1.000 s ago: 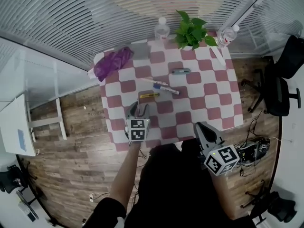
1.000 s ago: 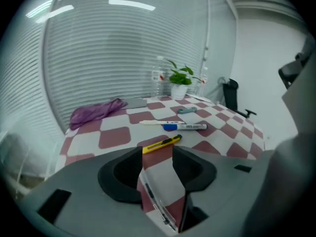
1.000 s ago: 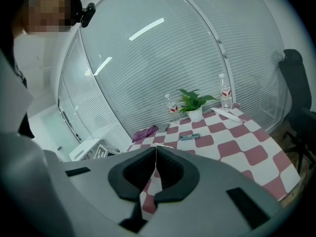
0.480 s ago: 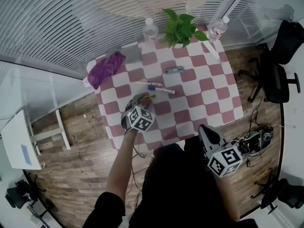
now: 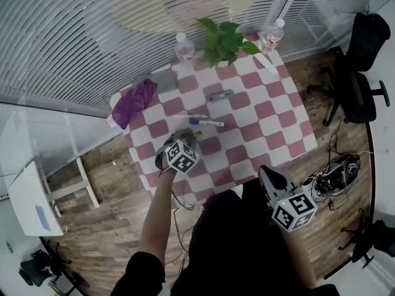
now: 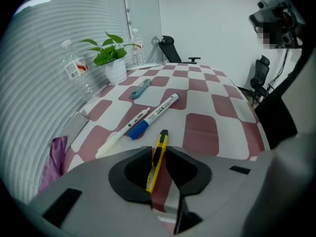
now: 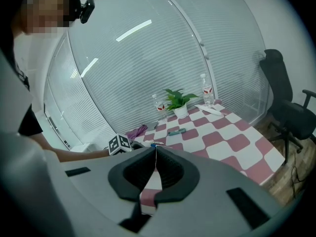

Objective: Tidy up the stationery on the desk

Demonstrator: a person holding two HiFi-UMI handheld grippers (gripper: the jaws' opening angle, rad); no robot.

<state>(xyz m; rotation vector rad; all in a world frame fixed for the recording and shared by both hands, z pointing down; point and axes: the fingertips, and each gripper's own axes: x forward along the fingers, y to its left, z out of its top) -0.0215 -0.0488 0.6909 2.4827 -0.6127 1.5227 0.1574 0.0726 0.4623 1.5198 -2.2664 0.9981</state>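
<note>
A yellow utility knife (image 6: 157,157) lies on the pink-and-white checked table (image 5: 271,122), and my left gripper (image 6: 158,154) is shut on its middle. In the head view that gripper (image 5: 185,134) sits near the table's front left. Just beyond it lie a blue-capped white marker (image 6: 155,113) and a thin white pen (image 6: 126,129). A grey-teal tool (image 6: 140,89) lies farther back. My right gripper (image 5: 266,172) hangs off the table's near edge, shut with nothing in it (image 7: 156,154).
A potted plant (image 5: 222,39) and two water bottles (image 5: 184,45) (image 5: 271,36) stand along the far edge. A purple cloth (image 5: 133,100) and a grey pad (image 5: 163,81) lie at the back left. A black office chair (image 5: 364,42) stands to the right.
My left gripper has moved forward over the table to the yellow utility knife and its jaws now hold it. The right gripper has stayed near the front edge.
</note>
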